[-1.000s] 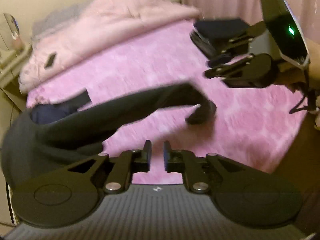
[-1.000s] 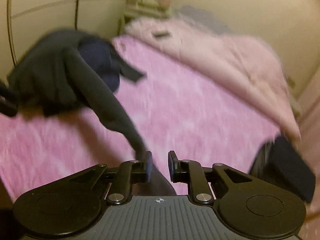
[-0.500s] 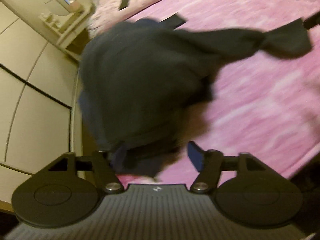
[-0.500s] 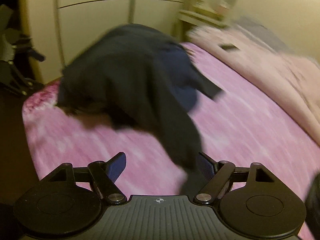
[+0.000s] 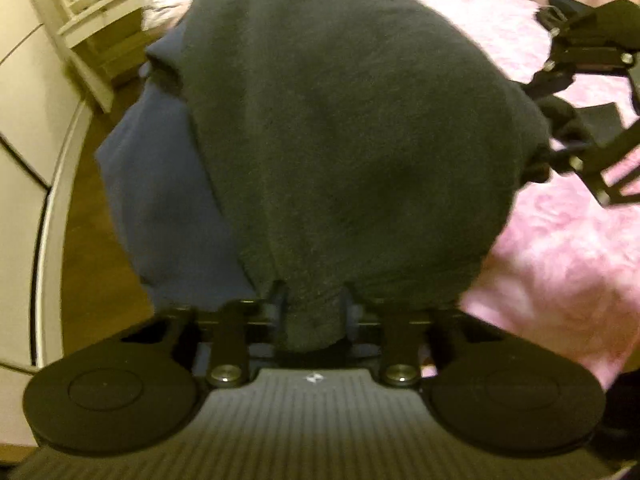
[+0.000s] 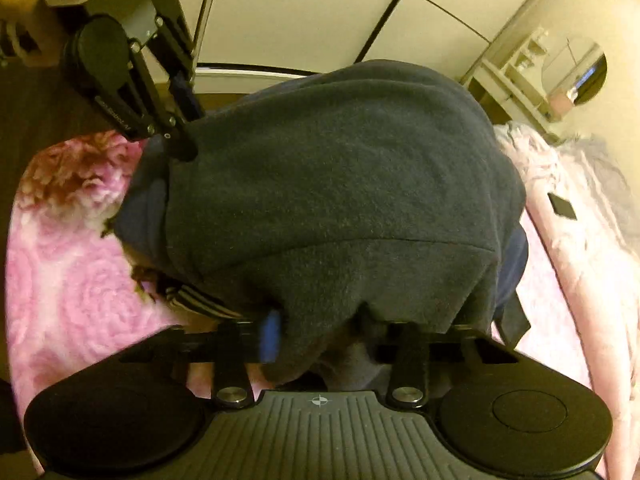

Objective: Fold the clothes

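Note:
A dark grey fleece garment (image 5: 352,128) (image 6: 340,184) is bunched at the corner of the pink bed, over a navy blue garment (image 5: 160,200) (image 6: 140,216). My left gripper (image 5: 314,308) is closing, and a fold of the grey hem is pinched between its fingers. It also shows in the right wrist view as the left gripper (image 6: 176,136), at the heap's far left edge. My right gripper (image 6: 320,328) is closing too, with grey fleece between its blue pads. In the left wrist view the right gripper (image 5: 554,120) holds the heap's right edge.
A pink plush blanket (image 5: 560,260) (image 6: 60,280) covers the bed. A striped cloth (image 6: 196,300) peeks out under the heap. A small black object (image 6: 562,206) lies on the pale pink duvet. Wardrobe doors (image 6: 320,12), a shelf with a mirror (image 6: 560,72) and dark floor (image 5: 80,240) border the bed.
Both grippers swung across the bed to the bunched garment. Their jaws stood wide half a second ago and have now closed on the grey fleece at its near edges.

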Demonstrator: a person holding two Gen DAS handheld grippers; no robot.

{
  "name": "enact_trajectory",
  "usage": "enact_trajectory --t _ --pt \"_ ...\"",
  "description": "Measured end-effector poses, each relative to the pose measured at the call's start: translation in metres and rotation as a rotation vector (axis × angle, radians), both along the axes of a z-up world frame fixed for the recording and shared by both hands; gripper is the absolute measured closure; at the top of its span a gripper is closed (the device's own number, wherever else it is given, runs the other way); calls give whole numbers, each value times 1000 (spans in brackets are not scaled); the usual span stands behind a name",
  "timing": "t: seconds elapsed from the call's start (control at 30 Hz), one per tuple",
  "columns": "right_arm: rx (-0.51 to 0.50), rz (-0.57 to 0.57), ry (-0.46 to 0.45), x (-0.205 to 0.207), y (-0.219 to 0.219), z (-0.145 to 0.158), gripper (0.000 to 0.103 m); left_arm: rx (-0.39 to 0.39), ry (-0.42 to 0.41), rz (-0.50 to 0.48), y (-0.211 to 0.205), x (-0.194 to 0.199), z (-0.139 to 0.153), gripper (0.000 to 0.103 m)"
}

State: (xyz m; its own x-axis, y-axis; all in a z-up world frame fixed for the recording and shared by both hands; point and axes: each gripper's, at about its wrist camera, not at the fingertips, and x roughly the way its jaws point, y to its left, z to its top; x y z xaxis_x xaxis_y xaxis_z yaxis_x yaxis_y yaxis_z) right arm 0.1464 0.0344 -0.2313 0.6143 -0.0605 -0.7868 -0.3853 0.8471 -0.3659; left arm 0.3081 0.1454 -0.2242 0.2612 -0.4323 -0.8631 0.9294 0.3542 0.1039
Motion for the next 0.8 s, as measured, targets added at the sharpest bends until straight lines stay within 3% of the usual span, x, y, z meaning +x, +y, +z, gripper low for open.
enact_trajectory --t 0.1,0.2,0.4,0.5,0.6,0.8 --pt "69 -54 -15 -11 -7 25 86 -36 -18 -52 0 -12 31 97" --pt "161 -151 -69 -37 -26 70 87 -88 -57 -103 -5 -30 81 98" --pt "467 -404 -201 -135 -102 132 87 -171 -208 -309 -79 -103 188 98" --pt "636 -524 -281 -202 -144 148 88 -212 -262 -420 -141 -147 231 98" --pt "771 -656 -381 -278 -192 166 88 -263 -282 -548 -207 -217 264 98" --pt "848 -1026 -538 -448 -295 180 88 -354 -224 -857 -363 -367 280 98"
